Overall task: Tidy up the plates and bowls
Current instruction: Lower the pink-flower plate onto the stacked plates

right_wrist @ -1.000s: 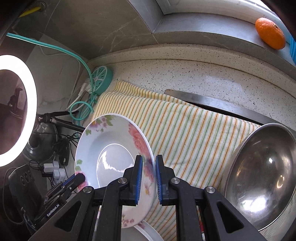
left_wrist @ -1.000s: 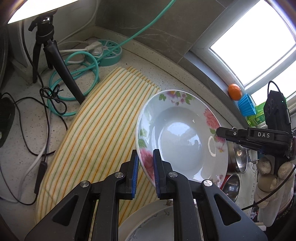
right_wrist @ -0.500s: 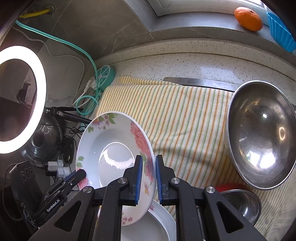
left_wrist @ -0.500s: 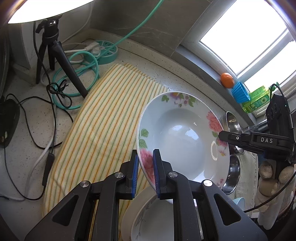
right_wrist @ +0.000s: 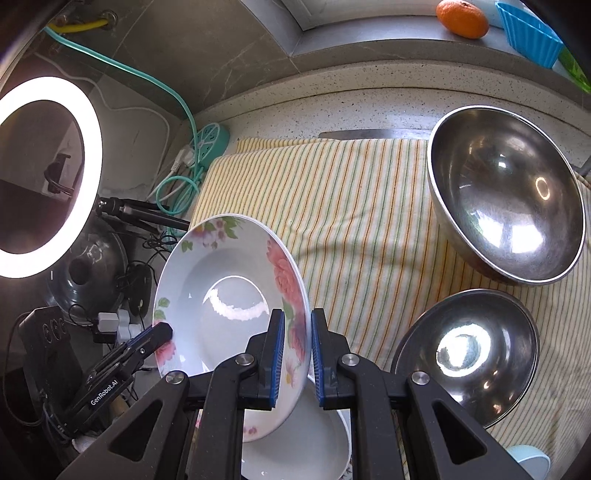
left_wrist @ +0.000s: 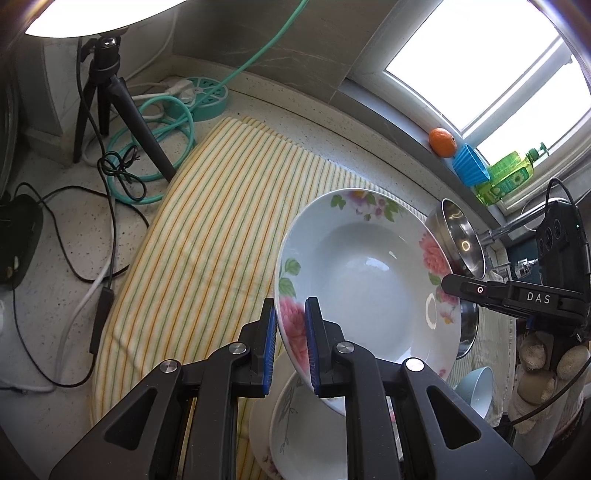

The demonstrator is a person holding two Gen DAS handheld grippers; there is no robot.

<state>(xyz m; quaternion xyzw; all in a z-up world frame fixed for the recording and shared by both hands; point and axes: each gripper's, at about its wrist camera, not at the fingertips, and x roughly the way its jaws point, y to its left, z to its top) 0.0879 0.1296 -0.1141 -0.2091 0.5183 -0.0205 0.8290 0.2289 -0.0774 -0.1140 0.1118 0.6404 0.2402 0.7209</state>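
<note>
The left tool points steeply down, its blue pads nearly together, clamped on a rim; the right tool matches it, opposite.

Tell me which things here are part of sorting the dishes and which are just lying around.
Job: floral plate, plates beneath, big steel bowl, small steel bowl, blue bowl, striped towel.

Lying about: orange, blue cup, green bottle, tripod, cables.
</note>
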